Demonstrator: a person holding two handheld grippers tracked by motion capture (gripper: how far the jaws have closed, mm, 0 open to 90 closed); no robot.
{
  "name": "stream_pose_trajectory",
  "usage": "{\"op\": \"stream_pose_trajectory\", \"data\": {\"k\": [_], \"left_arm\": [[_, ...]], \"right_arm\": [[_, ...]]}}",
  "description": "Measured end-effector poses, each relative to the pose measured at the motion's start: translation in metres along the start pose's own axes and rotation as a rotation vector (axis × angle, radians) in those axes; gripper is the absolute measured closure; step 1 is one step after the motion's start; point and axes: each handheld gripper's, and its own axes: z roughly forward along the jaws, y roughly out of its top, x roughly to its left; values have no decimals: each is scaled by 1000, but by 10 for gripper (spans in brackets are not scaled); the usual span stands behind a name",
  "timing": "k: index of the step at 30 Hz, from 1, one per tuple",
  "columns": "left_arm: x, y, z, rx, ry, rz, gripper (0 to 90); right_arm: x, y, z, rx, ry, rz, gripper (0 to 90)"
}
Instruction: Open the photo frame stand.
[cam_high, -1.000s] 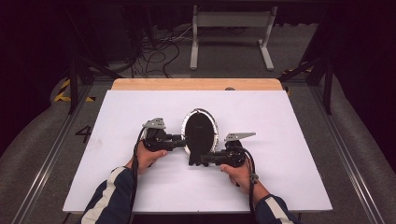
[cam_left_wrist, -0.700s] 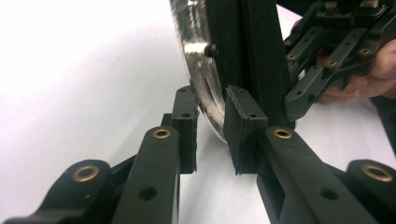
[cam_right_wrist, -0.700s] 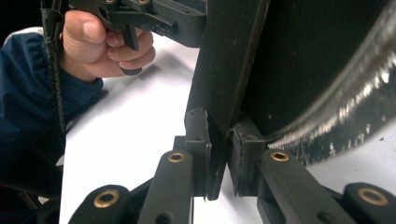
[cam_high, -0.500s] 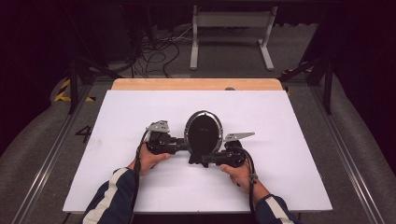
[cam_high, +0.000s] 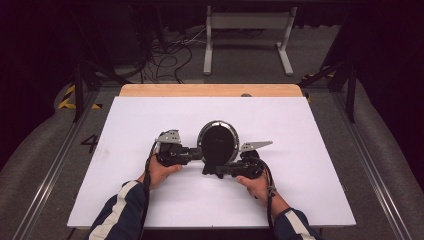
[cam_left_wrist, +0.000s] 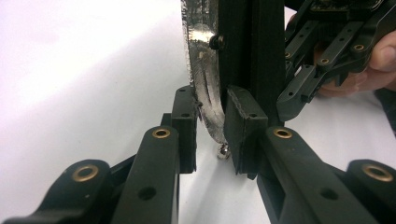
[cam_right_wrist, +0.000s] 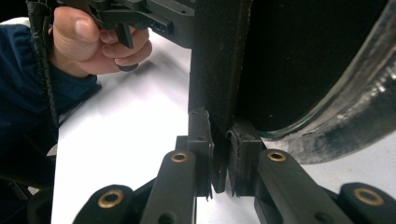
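An oval mirror with a silvery rim and a black back stands on edge on the white table. My left gripper comes in from its left. In the left gripper view the left gripper has just been closing; its pads now press the silvery rim and the black back. My right gripper sits at the mirror's lower right. Seen in the right gripper view, the right gripper is shut on a thin black panel of the mirror's stand.
The white table sheet lies on a wooden board. Dark metal rails run along both sides. Cables and a white frame lie on the floor beyond the far edge.
The mirror's face showed bright a second ago and is dark now; it has tipped. The left gripper has edged right toward the rim. The right hand has stayed put.
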Motion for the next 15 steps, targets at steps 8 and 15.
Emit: {"op": "stream_pose_trajectory", "data": {"k": [8,15], "left_arm": [[-11,0,0,-28,122,63,750],[-18,-2,-3,-26,199,136,753]], "right_arm": [[4,4,-4,-3,25,-3,802],[7,5,-6,12,43,-6,802]]}}
